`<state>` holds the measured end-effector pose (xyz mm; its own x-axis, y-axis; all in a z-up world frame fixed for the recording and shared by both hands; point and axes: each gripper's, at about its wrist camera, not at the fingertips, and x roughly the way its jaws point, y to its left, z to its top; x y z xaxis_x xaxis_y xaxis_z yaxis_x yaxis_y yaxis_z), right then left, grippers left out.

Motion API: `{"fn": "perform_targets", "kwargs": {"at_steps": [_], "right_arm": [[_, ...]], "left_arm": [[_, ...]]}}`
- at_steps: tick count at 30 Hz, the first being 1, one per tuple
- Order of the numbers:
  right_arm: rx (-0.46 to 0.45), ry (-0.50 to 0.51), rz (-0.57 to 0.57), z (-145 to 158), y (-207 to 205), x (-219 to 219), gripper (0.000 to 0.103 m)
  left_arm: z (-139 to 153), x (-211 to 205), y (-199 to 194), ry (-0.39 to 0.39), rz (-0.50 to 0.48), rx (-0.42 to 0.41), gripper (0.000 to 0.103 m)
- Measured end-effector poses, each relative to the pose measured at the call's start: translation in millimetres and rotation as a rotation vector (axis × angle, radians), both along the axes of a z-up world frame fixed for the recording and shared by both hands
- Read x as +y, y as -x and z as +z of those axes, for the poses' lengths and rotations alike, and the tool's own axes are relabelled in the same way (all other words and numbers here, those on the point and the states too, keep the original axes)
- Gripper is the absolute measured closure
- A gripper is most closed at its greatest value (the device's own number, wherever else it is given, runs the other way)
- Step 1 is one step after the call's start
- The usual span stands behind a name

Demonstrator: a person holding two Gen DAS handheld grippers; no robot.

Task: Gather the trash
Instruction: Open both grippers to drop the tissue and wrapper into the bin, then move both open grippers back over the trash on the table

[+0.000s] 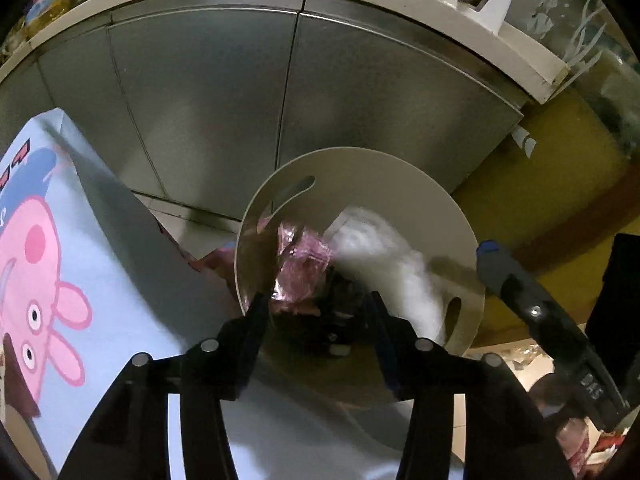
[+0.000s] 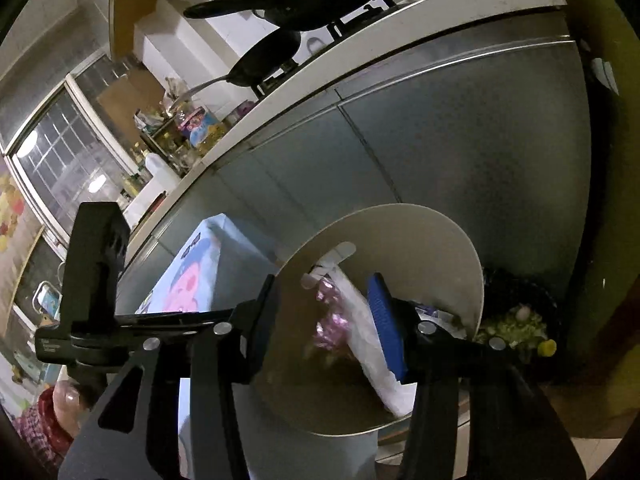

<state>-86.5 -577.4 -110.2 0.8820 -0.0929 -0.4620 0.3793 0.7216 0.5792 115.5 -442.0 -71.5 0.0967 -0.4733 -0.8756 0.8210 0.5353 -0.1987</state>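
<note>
A round beige bin [image 1: 360, 160] stands on the floor against steel cabinet doors; its wall [image 2: 400, 220] has handle slots. Inside lie a crumpled pink foil wrapper [image 1: 300, 268] [image 2: 332, 320] and a blurred white plastic piece [image 1: 380, 248] [image 2: 360, 340]. My left gripper [image 1: 318, 304] hangs open over the bin's mouth, with the wrapper below and beyond its fingertips, not pinched. My right gripper [image 2: 325, 284] is open over the same bin, the white plastic lying beside its blue pad [image 2: 386, 328]. The right gripper's finger [image 1: 532, 312] shows in the left wrist view.
A light blue carton with a pink cartoon pig [image 1: 60, 260] [image 2: 196, 276] stands to the left of the bin. To its right a dark bag of green scraps [image 2: 516, 324] sits by a yellow wall [image 1: 540, 184]. Pans [image 2: 312, 4] rest on the counter above.
</note>
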Motion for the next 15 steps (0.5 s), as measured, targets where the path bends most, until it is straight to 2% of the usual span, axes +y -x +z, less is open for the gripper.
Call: {"fn": "perform_targets", "kwargs": {"at_steps": [4,7,13,15], "right_arm": [[-0.025,-0.029,-0.018,0,5,2,0.057],[-0.044,-0.040,-0.007,5,8,12,0.057],[-0.058,-0.036,0.083,18,3,54,0.057],[-0.057,-0.021,0.130,23,-3,75,0.057]], "left_arm": [[13,20,4,0.030,0.018,-0.042,0.052],[30,51,13,0.091,0.035,-0.057,0.052],[47,136,37,0.172,0.080,-0.073,0.052],[45,179,49,0.188,0.101,-0.065,0.052]]}}
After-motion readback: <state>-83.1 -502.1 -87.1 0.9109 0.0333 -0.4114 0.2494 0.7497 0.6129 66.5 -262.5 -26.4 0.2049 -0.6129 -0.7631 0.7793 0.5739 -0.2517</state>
